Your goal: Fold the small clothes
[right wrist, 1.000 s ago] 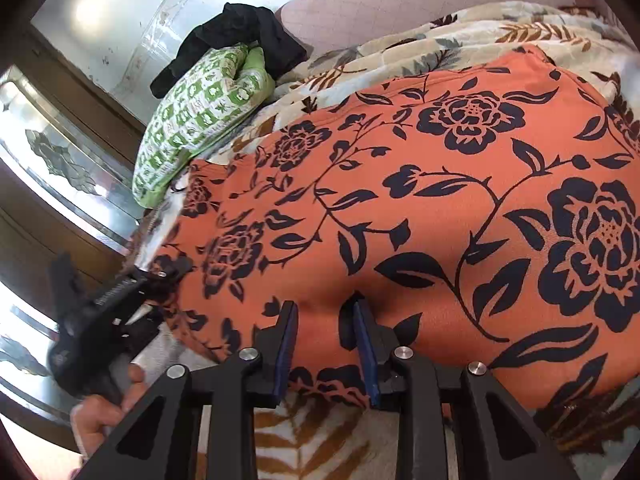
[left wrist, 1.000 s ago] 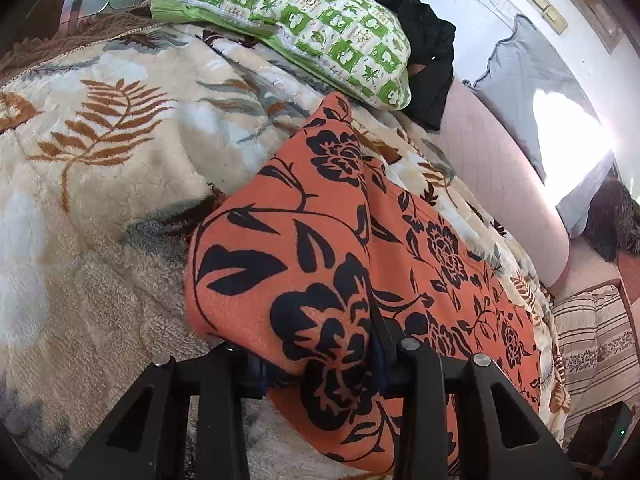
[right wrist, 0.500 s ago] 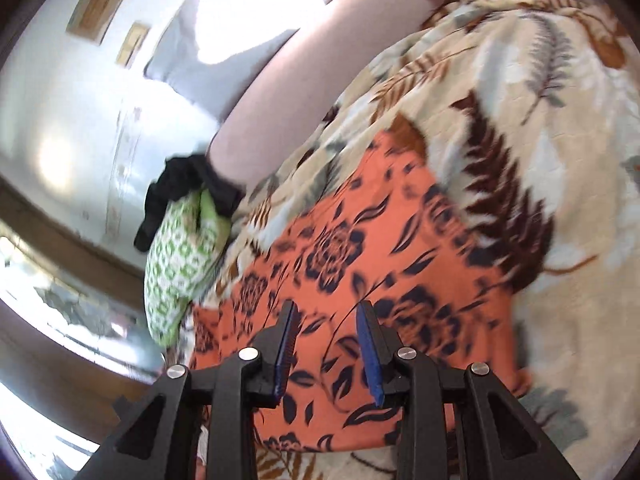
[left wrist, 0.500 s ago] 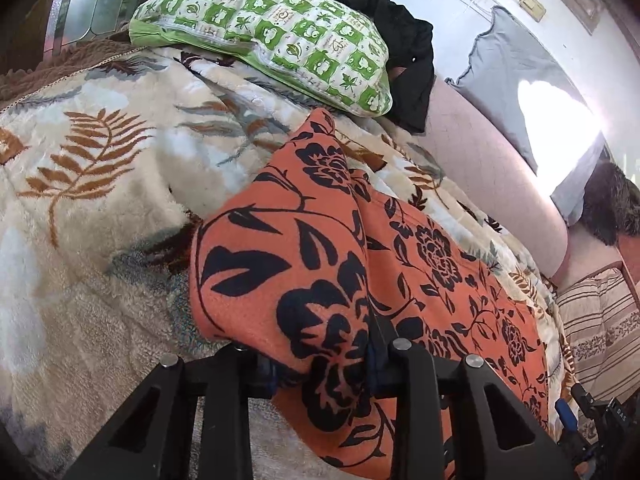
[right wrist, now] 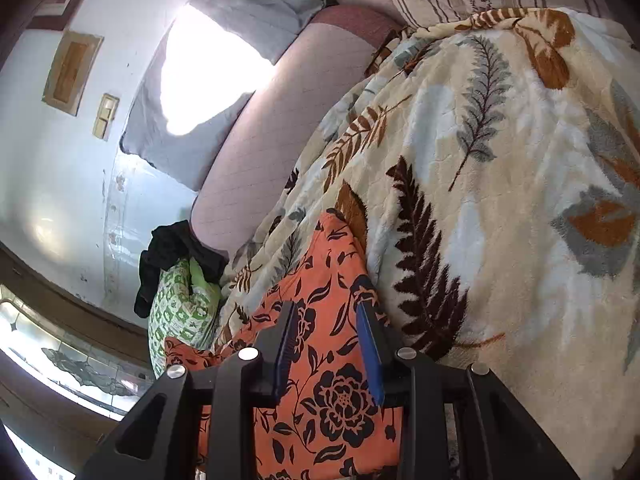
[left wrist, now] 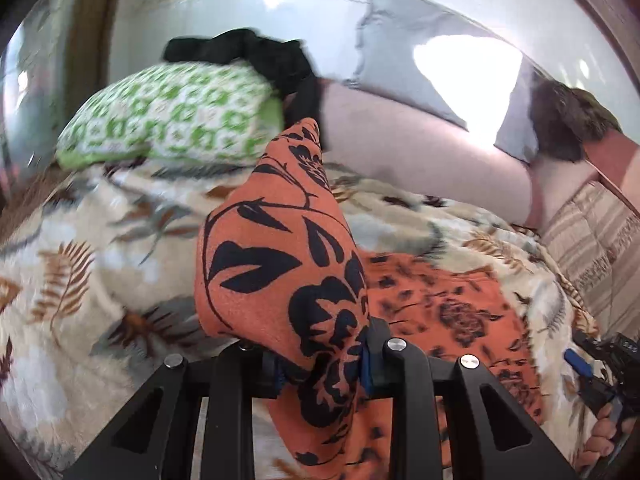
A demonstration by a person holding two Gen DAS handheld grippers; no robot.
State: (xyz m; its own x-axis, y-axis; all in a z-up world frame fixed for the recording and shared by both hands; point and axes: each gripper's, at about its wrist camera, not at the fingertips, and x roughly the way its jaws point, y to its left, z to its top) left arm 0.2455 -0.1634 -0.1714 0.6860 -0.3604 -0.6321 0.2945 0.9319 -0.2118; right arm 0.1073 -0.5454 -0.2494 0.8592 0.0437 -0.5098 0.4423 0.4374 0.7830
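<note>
An orange cloth with black flowers [left wrist: 276,264] lies on a leaf-patterned blanket [left wrist: 80,280]. My left gripper [left wrist: 320,364] is closing its jaws on a bunched edge of this cloth, and the pads press on it. That edge is lifted into a tall peak, while the rest stays flat on the bed. In the right wrist view my right gripper [right wrist: 326,344] hovers over the flat part of the orange cloth [right wrist: 340,400], its blue pads [right wrist: 368,352] apart with nothing pinched. From the left wrist view, the right gripper [left wrist: 588,368] sits at the cloth's right edge, held by a hand [left wrist: 604,440].
A green patterned pillow [left wrist: 172,120] with a black garment [left wrist: 260,56] on it lies at the far end of the bed. A pink padded board [left wrist: 420,152] runs along the wall side. A striped pillow [left wrist: 592,248] sits at the right end.
My left gripper has risen with the cloth's edge, pulling it up into a peak. My right gripper has rolled and swung off the near edge, now facing across the blanket.
</note>
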